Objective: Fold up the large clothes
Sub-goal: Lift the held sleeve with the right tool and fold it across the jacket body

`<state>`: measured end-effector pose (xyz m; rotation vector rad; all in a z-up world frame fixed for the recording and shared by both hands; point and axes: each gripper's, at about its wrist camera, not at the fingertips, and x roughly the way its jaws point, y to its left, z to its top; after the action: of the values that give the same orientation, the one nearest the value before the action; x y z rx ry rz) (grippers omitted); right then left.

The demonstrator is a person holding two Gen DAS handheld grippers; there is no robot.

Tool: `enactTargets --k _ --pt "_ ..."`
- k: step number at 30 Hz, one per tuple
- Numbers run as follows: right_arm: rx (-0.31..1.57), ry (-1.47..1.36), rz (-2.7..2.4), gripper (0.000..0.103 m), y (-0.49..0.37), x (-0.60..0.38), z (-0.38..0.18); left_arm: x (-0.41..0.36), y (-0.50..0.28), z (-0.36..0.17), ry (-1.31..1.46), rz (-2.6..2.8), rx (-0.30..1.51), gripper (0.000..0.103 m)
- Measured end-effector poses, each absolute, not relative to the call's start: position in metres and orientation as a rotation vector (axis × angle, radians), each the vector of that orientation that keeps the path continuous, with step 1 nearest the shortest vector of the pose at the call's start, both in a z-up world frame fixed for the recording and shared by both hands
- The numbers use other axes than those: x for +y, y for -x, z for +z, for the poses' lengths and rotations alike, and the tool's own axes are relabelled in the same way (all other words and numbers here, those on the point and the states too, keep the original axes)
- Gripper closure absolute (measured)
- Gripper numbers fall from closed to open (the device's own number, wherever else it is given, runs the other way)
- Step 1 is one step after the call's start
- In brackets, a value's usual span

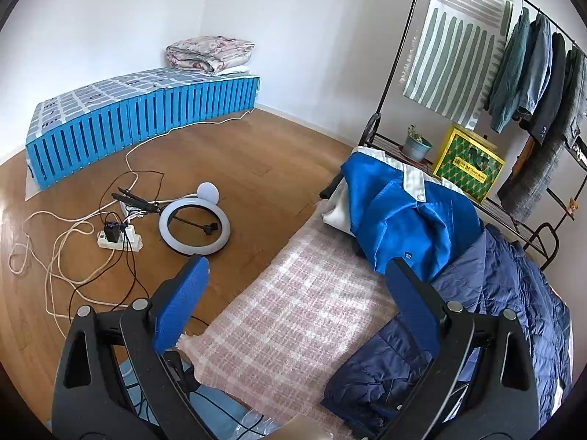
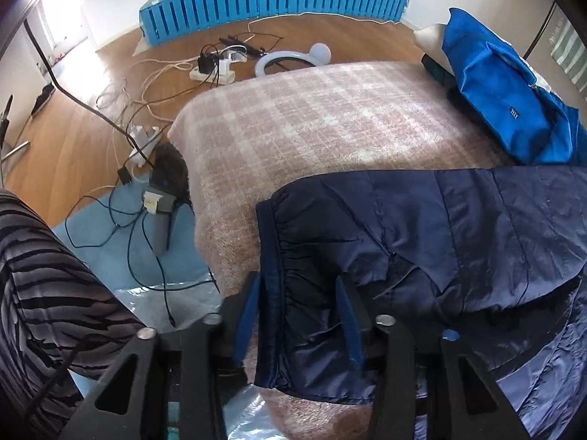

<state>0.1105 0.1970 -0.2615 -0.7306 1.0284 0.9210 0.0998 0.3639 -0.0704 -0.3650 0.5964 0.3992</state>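
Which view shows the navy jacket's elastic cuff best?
Right wrist. The navy jacket's gathered cuff sits close up between the right gripper's fingers, stitching visible. The left wrist view shows only the jacket's crumpled bulk on the pink plaid blanket, partly behind a finger; cuff not distinguishable.

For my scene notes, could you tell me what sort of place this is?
Probably a bedroom or spare room in a home: a low bed with folded bedding, a clothes rack of hung jackets, wooden floor.
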Motion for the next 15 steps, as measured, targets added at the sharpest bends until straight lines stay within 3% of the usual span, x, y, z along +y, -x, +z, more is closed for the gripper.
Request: enactTargets --k 2,15 --pt "1.039 0.708 0.912 0.095 -0.118 0.195 -0.258 0.363 -0.101 -0.070 0.363 0.400 0.596 0.005" --pt "0.961 0.250 0.896 0.099 -0.166 0.094 -0.153 0.333 -0.119 -0.052 0.303 0.350 0.585 0.005"
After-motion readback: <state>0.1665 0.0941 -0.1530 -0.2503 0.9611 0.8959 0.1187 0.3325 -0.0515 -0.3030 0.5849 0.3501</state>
